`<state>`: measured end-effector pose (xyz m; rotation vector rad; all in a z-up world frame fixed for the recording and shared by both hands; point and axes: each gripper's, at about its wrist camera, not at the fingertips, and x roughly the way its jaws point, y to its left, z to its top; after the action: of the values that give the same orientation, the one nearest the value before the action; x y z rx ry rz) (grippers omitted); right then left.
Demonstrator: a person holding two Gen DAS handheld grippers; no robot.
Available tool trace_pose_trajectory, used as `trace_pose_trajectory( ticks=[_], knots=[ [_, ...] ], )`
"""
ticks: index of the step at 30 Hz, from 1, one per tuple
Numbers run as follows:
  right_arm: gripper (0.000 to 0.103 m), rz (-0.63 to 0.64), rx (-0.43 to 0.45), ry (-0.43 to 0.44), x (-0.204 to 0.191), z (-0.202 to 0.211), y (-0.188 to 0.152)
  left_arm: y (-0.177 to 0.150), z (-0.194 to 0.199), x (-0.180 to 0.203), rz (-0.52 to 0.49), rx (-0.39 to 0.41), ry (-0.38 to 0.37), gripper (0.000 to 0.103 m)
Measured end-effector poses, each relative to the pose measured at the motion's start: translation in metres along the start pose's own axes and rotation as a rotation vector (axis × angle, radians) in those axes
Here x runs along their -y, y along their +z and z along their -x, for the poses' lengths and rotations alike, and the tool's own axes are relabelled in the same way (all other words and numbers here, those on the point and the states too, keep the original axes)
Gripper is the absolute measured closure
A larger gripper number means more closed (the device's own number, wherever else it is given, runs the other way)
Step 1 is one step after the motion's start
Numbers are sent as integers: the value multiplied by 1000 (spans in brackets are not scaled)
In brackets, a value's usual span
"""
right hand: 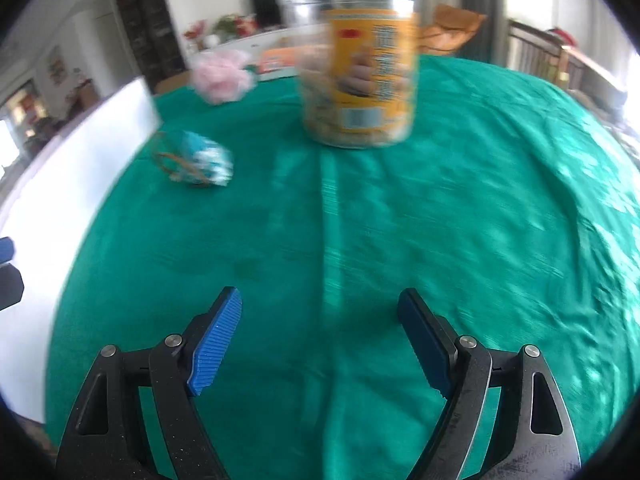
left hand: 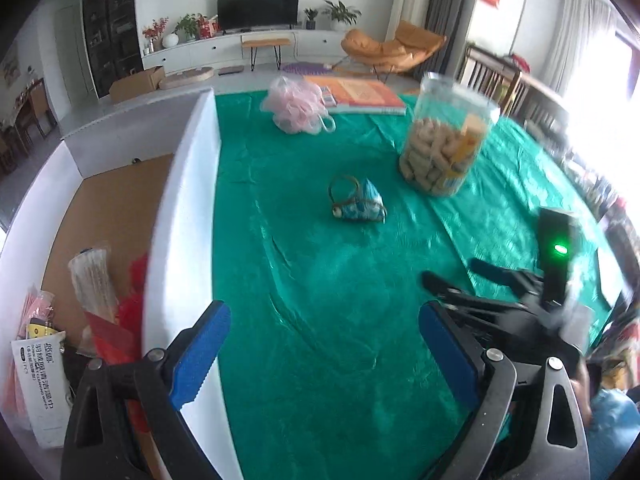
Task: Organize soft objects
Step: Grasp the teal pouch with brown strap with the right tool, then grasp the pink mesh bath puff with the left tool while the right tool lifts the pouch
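My left gripper [left hand: 324, 344] and right gripper [right hand: 320, 340] both wide open, empty. Blue pouch [left hand: 362, 204] mid-frame, pink puff [left hand: 296, 106] upper centre: loose, likely awaiting white box [left hand: 188, 184] at left.

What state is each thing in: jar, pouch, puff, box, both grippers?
Clear jar: upright, part full.
Blue pouch: lying on the cloth, untouched.
Pink mesh puff: resting on the cloth.
White box: open, holding packets.
Left gripper: open, empty.
Right gripper: open, empty.
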<state>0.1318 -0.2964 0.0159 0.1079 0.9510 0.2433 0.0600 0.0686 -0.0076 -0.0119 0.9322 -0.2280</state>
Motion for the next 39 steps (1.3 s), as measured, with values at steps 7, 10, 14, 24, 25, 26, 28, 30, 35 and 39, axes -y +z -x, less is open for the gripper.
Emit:
trace_pose_trajectory(
  ticks=[7, 10, 14, 24, 25, 26, 28, 30, 35, 39],
  knots=[
    [21, 123, -84, 101, -60, -78, 77, 6, 18, -36, 89, 31, 32, 8],
    [31, 128, -47, 96, -65, -92, 88, 4, 8, -39, 81, -11, 40, 8],
    [51, 15, 17, 85, -39, -68, 78, 9, -5, -29, 44, -46, 22, 8],
    [51, -225, 183, -112, 87, 31, 24, 138, -75, 14, 5, -199, -197, 8],
    [51, -257, 206, -119, 97, 33, 21, 154, -91, 15, 3, -187, -150, 8],
    [51, -280, 222, -125, 103, 33, 18, 172, -110, 17, -4, -175, -91, 8],
    [51, -314, 224, -120, 111, 30, 9, 203, -150, 18, -27, -149, -3, 8],
    [51, -344, 184, -114, 117, 19, 5, 230, -192, 17, -48, -129, 43, 8],
    [51, -382, 189, -95, 128, 17, 7, 260, -280, -18, 134, -175, 160, 8],
    [51, -403, 184, -78, 134, 15, 6, 256, -300, -39, 198, -128, 100, 65]
  ],
)
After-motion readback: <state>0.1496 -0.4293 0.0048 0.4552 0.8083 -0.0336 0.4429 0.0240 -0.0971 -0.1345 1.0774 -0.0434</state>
